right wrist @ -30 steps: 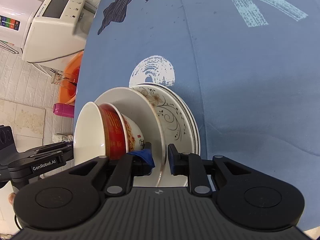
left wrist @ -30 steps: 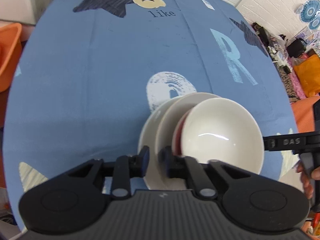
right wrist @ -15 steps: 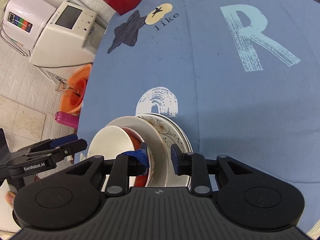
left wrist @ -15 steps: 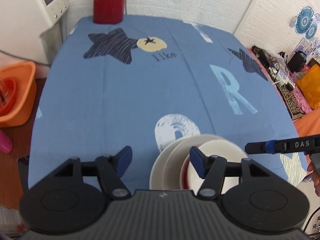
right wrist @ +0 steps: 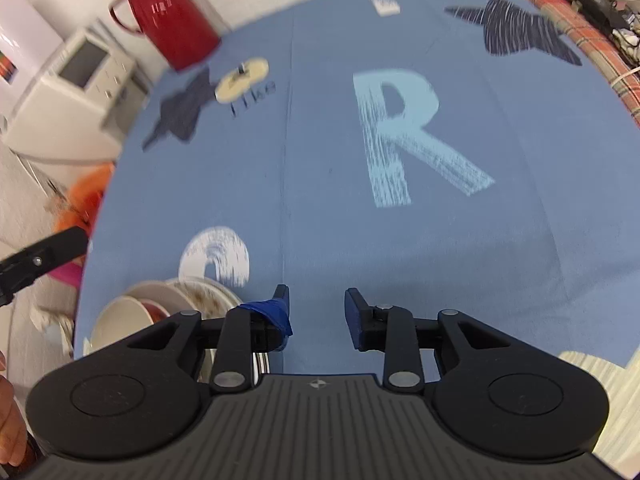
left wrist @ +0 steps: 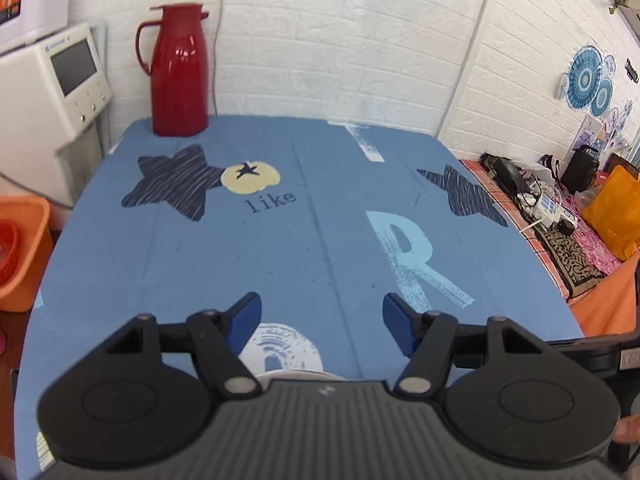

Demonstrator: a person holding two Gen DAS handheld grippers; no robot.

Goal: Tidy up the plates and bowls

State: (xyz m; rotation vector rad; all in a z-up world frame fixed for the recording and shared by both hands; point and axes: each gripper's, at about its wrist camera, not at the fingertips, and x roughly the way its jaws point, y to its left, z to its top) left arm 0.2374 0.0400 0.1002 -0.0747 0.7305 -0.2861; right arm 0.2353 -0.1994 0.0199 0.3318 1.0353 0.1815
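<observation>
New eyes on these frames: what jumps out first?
The red thermos jug at the far left corner of the blue printed tablecloth, with its big pale "R". Then the stack of plates and bowls at the near edge, left of the right gripper, whose opening jaws hold nothing.

The left gripper (left wrist: 322, 326) is held tilted downward, its blue-padded jaws spread wide and opening, with nothing caught between them. The right gripper (right wrist: 316, 316) is pitched down more steeply; its jaws are parted by a narrower gap and are opening too, also with nothing gripped. A bit of a hand (right wrist: 10, 424) is seen at the lower left edge of the right wrist view.
</observation>
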